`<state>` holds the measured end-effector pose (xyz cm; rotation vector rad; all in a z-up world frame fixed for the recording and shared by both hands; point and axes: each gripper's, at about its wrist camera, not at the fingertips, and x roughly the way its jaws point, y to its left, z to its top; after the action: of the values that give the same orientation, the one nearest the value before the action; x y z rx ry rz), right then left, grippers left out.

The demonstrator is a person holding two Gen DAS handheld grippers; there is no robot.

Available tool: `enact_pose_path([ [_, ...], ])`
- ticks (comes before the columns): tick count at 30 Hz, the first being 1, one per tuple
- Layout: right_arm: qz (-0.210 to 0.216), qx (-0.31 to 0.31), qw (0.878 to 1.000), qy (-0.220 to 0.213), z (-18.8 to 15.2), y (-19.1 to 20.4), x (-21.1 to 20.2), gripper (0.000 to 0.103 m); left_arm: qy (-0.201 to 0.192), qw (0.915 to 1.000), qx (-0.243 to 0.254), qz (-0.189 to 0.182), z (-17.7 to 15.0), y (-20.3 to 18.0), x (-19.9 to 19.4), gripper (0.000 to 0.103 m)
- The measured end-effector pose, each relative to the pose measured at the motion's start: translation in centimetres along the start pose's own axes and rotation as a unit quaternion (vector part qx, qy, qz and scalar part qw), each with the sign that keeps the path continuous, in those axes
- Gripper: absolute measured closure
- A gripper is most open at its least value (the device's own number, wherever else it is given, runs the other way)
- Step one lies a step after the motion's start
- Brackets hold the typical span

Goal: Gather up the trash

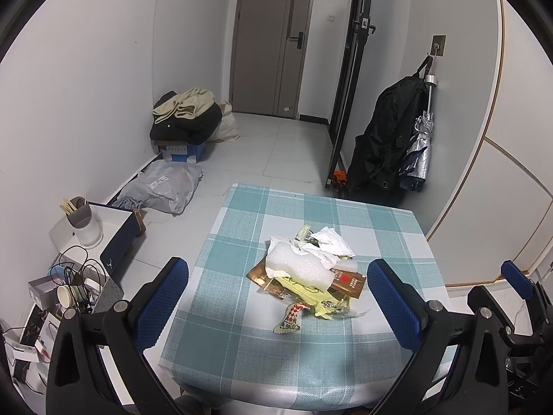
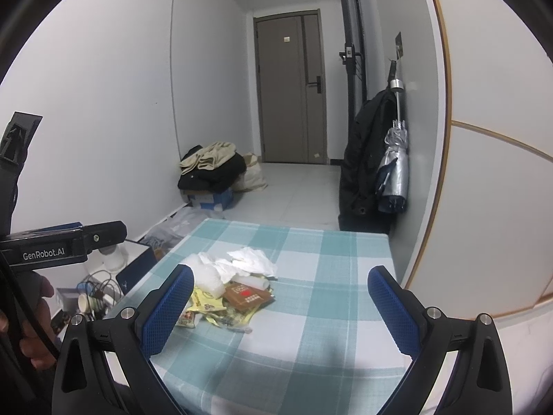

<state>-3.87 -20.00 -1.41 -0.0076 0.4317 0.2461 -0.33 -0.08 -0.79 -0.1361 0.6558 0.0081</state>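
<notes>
Two tools hang above the near edge of the bench (image 1: 242,346), both released and grasping nothing: the left tool (image 1: 276,290) and the right tool (image 2: 280,297). One trash pile (image 1: 307,269) lies mid-bench. Only the left view shows the cup of chopsticks (image 1: 81,219); only the right view shows the person's hand (image 2: 38,325).
</notes>
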Motion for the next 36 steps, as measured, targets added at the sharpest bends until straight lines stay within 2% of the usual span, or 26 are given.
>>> enact_pose_path([
  [6, 0.005, 0.003, 1.000, 0.005, 0.0, 0.2, 0.5, 0.001, 0.004, 0.9999, -0.001, -0.011, 0.2, 0.1, 0.1, 0.001],
  [13, 0.020, 0.011, 0.999, 0.023, 0.0, 0.2, 1.6, 0.001, -0.011, 0.9998, -0.003, -0.016, 0.2, 0.6, 0.4, 0.001],
  [23, 0.074, 0.009, 0.993, 0.096, 1.5, 1.0, 6.6, 0.002, 0.036, 0.9976, -0.051, -0.031, 0.1, 4.1, 3.7, 0.001],
  [26, 0.094, 0.000, 0.988, 0.122, 2.0, 2.0, 9.2, 0.002, 0.047, 0.9959, -0.067, -0.039, 0.4, 5.4, 4.2, 0.001],
  [31, 0.132, -0.051, 0.977, 0.160, 1.9, 5.2, 13.9, 0.004, 0.050, 0.9944, -0.089, -0.026, 0.9, 7.3, 5.1, 0.001],
  [34, 0.149, -0.082, 0.969, 0.179, 1.0, 7.0, 16.2, 0.009, 0.059, 0.9922, -0.107, -0.026, 1.2, 8.1, 6.1, 0.001],
  [36, 0.157, -0.095, 0.964, 0.194, 0.4, 7.8, 17.4, 0.018, 0.066, 0.9907, -0.116, -0.027, 1.3, 8.6, 6.7, 0.001],
])
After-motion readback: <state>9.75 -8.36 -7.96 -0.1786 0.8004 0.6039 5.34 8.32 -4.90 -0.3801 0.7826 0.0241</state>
